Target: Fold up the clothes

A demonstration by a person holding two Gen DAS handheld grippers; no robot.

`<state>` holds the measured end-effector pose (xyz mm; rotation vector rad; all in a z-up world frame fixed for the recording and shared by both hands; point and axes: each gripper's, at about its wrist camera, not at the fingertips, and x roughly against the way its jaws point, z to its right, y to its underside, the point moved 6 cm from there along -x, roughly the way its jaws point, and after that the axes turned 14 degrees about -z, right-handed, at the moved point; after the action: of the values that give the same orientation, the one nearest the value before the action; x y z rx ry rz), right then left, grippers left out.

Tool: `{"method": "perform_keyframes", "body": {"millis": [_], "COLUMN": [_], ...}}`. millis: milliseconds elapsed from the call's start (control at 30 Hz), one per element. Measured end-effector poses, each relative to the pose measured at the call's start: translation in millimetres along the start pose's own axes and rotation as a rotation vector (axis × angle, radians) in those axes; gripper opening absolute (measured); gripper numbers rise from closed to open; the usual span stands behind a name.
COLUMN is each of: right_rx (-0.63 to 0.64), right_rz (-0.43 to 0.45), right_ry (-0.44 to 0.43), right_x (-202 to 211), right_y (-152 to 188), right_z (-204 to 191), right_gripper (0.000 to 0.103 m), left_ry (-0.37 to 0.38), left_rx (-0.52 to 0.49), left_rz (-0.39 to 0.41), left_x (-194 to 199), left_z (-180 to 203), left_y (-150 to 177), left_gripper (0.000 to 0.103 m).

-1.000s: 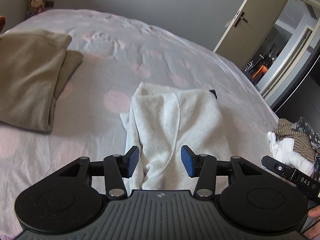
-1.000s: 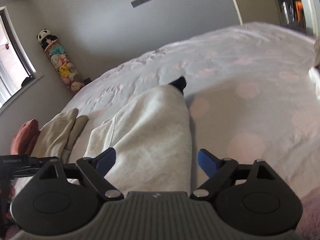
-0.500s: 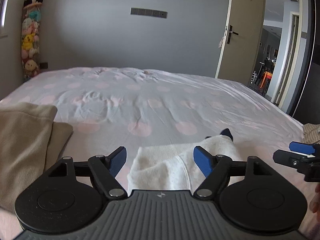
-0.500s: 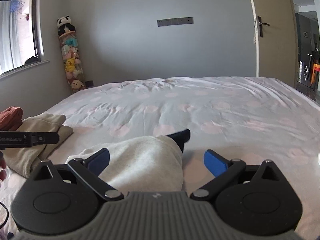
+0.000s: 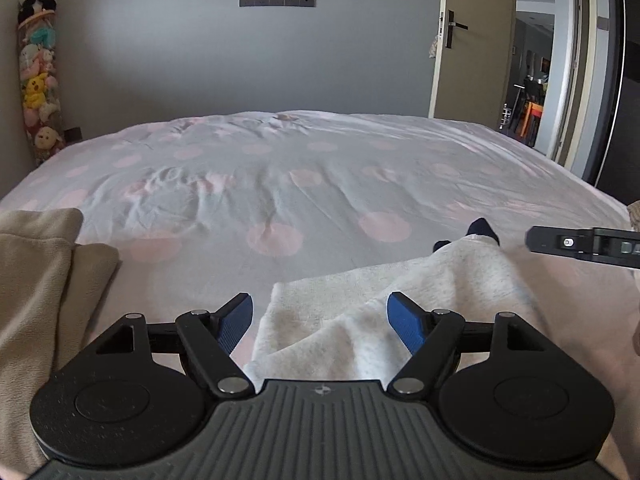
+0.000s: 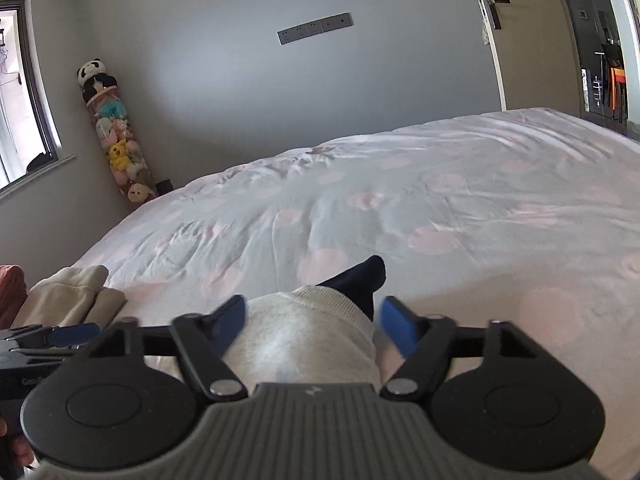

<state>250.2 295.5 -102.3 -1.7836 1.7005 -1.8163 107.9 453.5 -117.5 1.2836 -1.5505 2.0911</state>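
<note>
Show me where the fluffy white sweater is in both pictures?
Left wrist view: the white sweater lies bottom centre-right on the bed, running between the left gripper's open fingers.
Right wrist view: it sits bottom centre, bunched between the right gripper's closing fingers.
Shared landmark: the tall tube of plush toys in the left corner.

Our left gripper [image 5: 320, 322] points slightly downward with its blue pads spread wide, nothing pressed between them. Our right gripper [image 6: 310, 326] sits beside it to the right, also tilted down; its jaws are closing, pads not yet pressing anything.
</note>
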Motion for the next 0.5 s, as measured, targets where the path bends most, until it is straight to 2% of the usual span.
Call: {"method": "perform_keyframes", "body": {"millis": [67,100,167,233,333,400,500], "right_rx": [-0.012,-0.008,0.045,0.092,0.119,0.103,0.066], "right_rz": [-0.02,-0.03,-0.068,-0.103,-0.162,-0.235,-0.28], "right_ry": [-0.003,-0.003,-0.003,0.019,0.03,0.025,-0.003], "right_x": [-9,-13,-22,-34,-53,-71,-91], "right_y": [0,2,7,12,16,21,27], "right_z": [0,-1,-10,-16,-20,-15,-6], "right_gripper": [0.048,0.039,0.026,0.026,0.024,0.024,0.024], "left_ry": [0.006,0.009,0.013,0.023,0.004,0.0,-0.001], "left_rx": [-0.028,-0.041,-0.061,-0.054,-0.037,-0.013,0.002], "left_rz": [-0.001,-0.001,-0.034,-0.091,-0.144,-0.184,-0.224], "left_x": [-4,-6,-15,-29,-45,-54,-65], "left_z": [4,7,10,9,2,-5,-12], "left_y": [3,4,8,12,18,22,27], "left_gripper": [0.066,0.063,0.057,0.051,0.05,0.05,0.051]}}
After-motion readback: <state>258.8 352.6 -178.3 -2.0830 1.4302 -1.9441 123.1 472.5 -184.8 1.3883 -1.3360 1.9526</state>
